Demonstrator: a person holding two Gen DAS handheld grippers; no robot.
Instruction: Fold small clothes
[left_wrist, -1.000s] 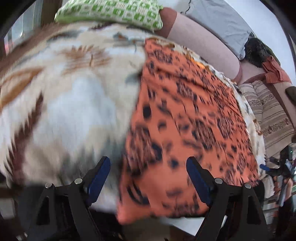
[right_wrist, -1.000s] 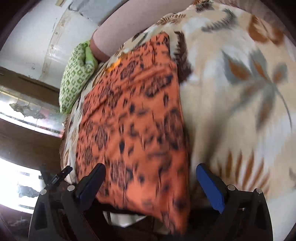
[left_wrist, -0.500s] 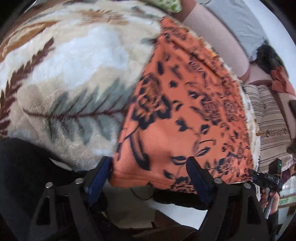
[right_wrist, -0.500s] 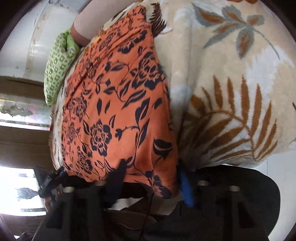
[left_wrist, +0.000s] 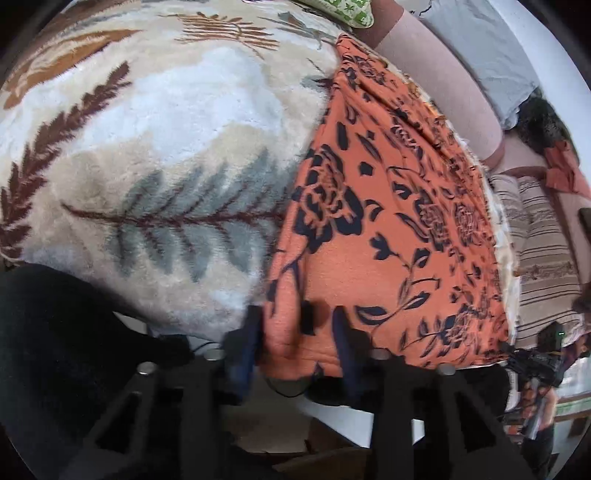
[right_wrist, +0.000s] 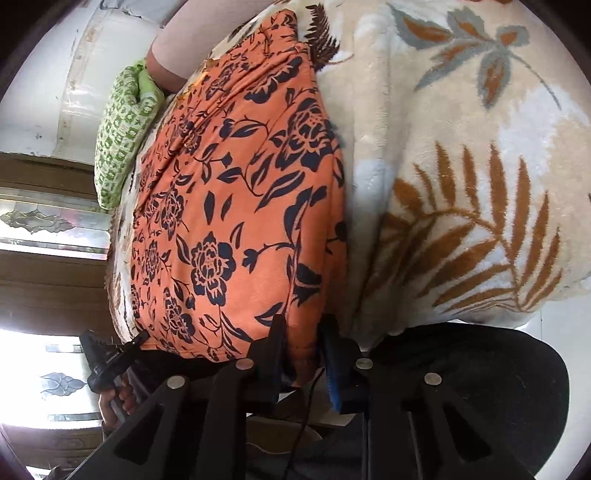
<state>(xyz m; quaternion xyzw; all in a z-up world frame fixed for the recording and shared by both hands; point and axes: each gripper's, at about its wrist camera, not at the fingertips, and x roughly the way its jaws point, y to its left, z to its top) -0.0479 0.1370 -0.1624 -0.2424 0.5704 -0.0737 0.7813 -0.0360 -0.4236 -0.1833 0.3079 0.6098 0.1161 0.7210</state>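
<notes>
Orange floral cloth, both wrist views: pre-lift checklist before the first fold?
1. Left gripper at the near hem of the orange floral cloth: ok, the corner sits between its closing jaws.
2. Right gripper at the other near corner of the cloth: ok, fabric bunched between its jaws, closing too.
3. Only the cloth pinched, not the fleece blanket beneath: cannot tell, the contact is blurred.
4. Cloth spread flat: ok, only light wrinkles near the far end.
5. Fold path clear: ok, the green pillow lies beyond the far end.
</notes>
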